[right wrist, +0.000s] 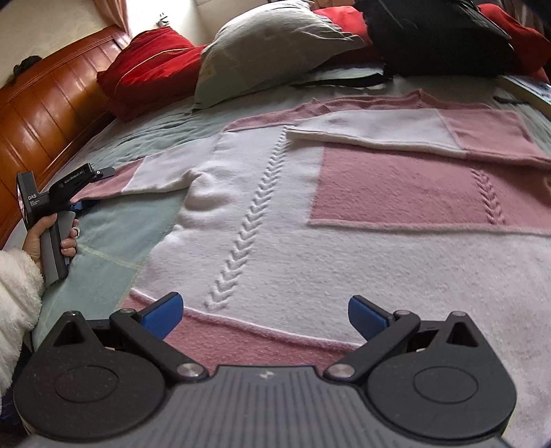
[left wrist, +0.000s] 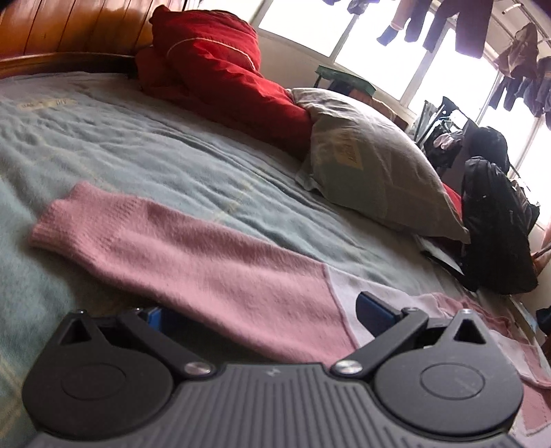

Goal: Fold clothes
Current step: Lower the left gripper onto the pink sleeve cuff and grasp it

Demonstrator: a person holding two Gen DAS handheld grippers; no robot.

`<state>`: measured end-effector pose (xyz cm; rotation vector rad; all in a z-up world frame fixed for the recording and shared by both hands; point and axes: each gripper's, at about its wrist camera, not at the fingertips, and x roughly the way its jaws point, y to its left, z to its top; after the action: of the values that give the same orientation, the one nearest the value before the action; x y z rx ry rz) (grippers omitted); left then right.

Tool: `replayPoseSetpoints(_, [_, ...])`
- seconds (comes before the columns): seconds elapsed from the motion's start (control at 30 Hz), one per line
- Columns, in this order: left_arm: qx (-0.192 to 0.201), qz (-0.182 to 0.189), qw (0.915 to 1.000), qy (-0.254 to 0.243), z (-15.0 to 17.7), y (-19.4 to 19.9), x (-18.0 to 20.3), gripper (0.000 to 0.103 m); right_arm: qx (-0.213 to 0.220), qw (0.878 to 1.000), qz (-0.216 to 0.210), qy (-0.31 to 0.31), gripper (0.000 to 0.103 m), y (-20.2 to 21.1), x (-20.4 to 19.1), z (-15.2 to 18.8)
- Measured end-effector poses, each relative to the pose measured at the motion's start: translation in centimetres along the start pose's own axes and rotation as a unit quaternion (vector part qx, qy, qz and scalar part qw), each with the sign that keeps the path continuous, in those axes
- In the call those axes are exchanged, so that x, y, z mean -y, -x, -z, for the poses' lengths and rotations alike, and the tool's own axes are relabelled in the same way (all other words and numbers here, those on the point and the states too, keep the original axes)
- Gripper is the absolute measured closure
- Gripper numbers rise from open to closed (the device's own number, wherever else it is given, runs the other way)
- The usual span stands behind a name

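A pink and white knitted sweater [right wrist: 275, 213] lies flat on the light blue blanket [right wrist: 113, 224]. One sleeve [right wrist: 413, 138] is folded across its chest. The other sleeve [left wrist: 179, 248] stretches out straight, pink toward the cuff. My left gripper [left wrist: 265, 313] is open and straddles this sleeve near the shoulder, one blue pad on each side. The right wrist view shows that left gripper [right wrist: 93, 189] held by a hand [right wrist: 38, 237] at the sleeve. My right gripper [right wrist: 265, 315] is open, low over the pink hem band [right wrist: 255, 339], holding nothing.
A grey pillow [left wrist: 372, 165] and red bedding [left wrist: 213, 65] lie at the head of the bed by the wooden headboard [right wrist: 44, 113]. A black backpack [left wrist: 496, 224] sits on the far edge. Clothes [left wrist: 465, 24] hang at the bright window. A white fleecy cuff [right wrist: 17, 296] is at lower left.
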<state>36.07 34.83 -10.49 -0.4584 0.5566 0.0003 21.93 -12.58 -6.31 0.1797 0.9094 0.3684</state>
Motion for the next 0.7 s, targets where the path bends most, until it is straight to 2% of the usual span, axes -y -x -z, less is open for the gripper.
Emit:
replayPoseSetpoints(0.3, [0.020,-0.042,0.9989,0.002,-1.4,-2.3,0.5,0.001,0.002,1.000,0.002,-0.002,0.000,0.3,0.6,0.2])
replayPoseSetpoints(0.47, [0.035,-0.047,0.9981,0.018,-1.7,-2.4,0.7,0.001,0.003,1.000,0.004,-0.001,0.000,0.4,1.0,0.3])
replayPoseSetpoints(0.7, [0.058,-0.043,0.9973,-0.009,-2.0,-1.3,2.4,0.001,0.005,1.000,0.008,-0.003,0.000,0.5,1.3,0.5])
